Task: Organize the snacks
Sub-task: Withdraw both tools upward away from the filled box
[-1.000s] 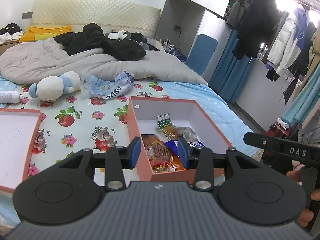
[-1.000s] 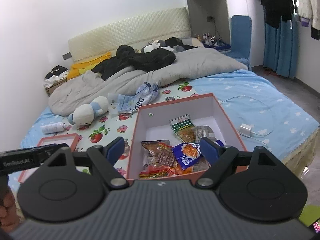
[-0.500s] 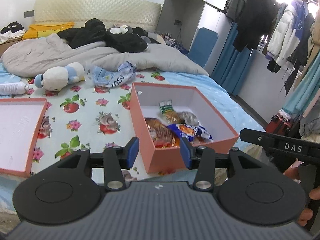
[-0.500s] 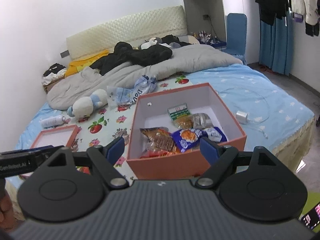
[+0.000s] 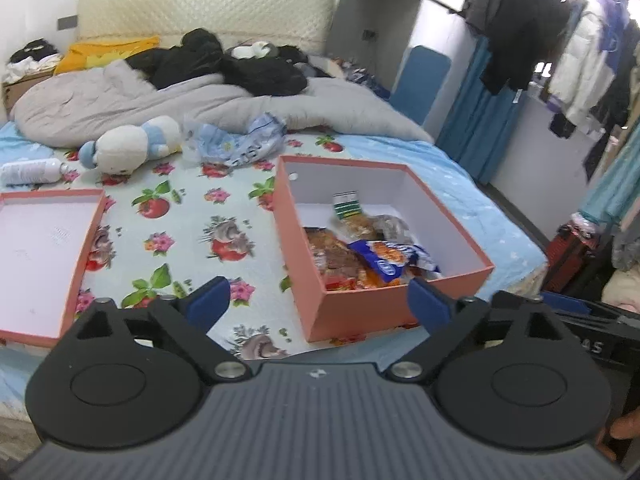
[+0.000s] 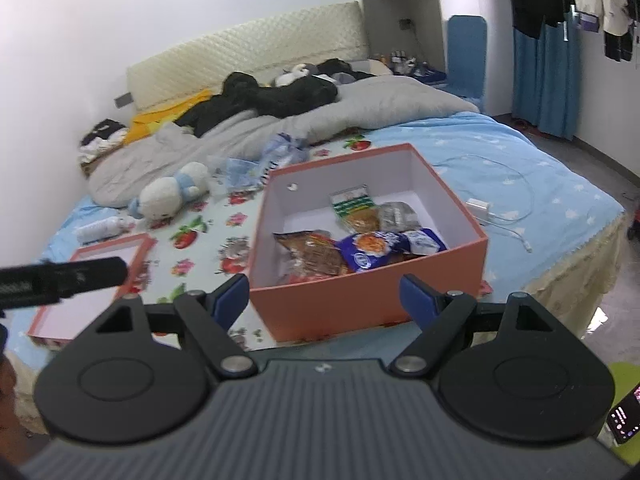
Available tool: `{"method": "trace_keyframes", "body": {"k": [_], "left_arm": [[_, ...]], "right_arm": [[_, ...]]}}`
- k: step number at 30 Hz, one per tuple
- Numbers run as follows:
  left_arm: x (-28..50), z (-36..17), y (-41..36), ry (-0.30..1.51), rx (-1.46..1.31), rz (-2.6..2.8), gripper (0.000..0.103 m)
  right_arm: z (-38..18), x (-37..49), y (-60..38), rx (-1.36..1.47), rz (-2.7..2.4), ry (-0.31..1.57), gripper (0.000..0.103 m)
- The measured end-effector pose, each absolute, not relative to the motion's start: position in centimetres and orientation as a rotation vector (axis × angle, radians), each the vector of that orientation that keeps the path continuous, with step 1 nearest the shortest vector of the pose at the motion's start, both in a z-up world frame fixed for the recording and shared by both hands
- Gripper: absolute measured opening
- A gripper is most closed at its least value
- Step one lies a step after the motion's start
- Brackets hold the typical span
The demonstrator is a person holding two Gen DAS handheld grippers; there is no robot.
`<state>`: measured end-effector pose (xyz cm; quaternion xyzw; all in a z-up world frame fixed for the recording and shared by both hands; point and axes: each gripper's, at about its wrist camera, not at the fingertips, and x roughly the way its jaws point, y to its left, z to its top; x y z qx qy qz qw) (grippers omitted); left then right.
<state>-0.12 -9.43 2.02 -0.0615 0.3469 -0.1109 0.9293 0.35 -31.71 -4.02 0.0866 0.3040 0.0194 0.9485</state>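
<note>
An open salmon-pink box (image 5: pixel 360 312) (image 6: pixel 360 304) sits on the bed near its foot edge. Inside lie several snack packets: a blue packet (image 5: pixel 382 260) (image 6: pixel 372 252), a brown-orange packet (image 5: pixel 332 248) (image 6: pixel 316 252) and a green-striped packet (image 5: pixel 348 204) (image 6: pixel 354 202). My left gripper (image 5: pixel 318 302) is open and empty, held back from the box's near wall. My right gripper (image 6: pixel 322 292) is open and empty, also in front of the box. The box lid (image 5: pixel 40 248) (image 6: pixel 100 280) lies upside down to the left.
A plush toy (image 5: pixel 132 148), a crumpled blue-white plastic bag (image 5: pixel 240 140) and a white bottle (image 5: pixel 30 170) lie on the floral sheet. A grey duvet with black clothes covers the bed's far half. A white charger and cable (image 6: pixel 480 206) lie right of the box. Clothes hang at the right.
Both grippers have pulled back and away from the box. The left gripper's jaws have opened wide from a narrow gap. The snacks stay in the box.
</note>
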Motion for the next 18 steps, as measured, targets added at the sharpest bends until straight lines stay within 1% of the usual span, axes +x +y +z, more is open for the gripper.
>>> {"method": "trace_keyframes", "body": {"k": [4, 13, 18], "left_arm": [[0.9, 1.8, -9.3, 0.728, -0.105, -0.187, 0.1], [2.2, 2.2, -9.4, 0.728, -0.07, -0.141, 0.101], [2.3, 2.5, -9.4, 0.731, -0.102, -0.134, 0.101]], "right_arm": [[-4.1, 0.7, -32.1, 0.178, 0.025, 0.617, 0.084], [-3.7, 1.5, -32.4, 0.197, 0.017, 0.61, 0.084], [-3.8, 1.6, -32.2, 0.186, 0.025, 0.617, 0.084]]}}
